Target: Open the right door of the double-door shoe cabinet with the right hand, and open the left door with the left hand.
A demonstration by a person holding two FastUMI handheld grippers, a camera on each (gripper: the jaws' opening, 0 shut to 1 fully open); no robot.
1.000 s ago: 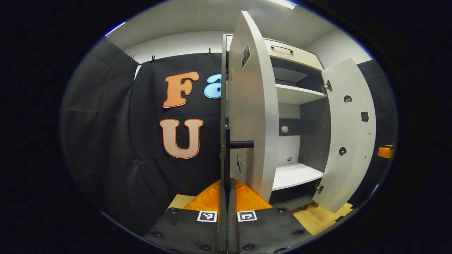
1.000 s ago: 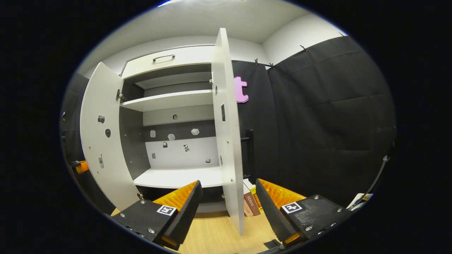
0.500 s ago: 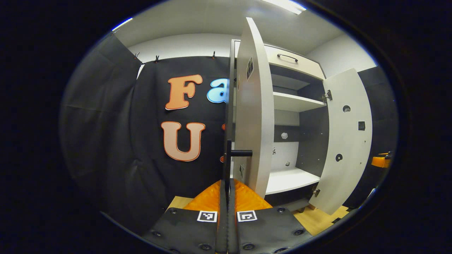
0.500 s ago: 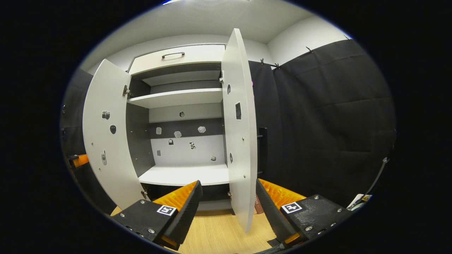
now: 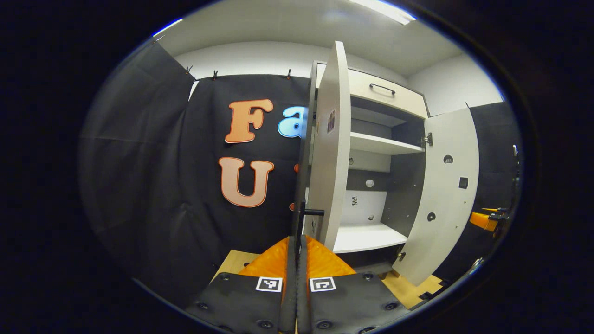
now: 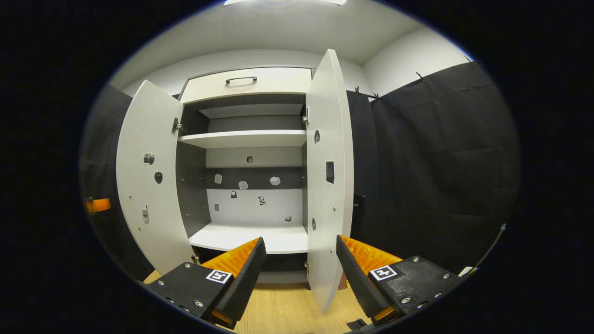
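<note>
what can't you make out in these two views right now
- Stickers on the cabinet's back wall, right gripper view: too small to identify.
- Left door's handle, left gripper view: whether the shut left fingers pinch it; they overlap edge-on.
- Right door's outer face, right gripper view: turned away.
- Lowest compartment, both views: fingers and doors cover it.

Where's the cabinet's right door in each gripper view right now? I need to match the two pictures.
Left gripper view: the right door stands open at right of centre, inner face showing.
Right gripper view: the right door stands open just right of centre, above the right gripper.
Shared landmark: the drawer handle above the shelves.
</note>
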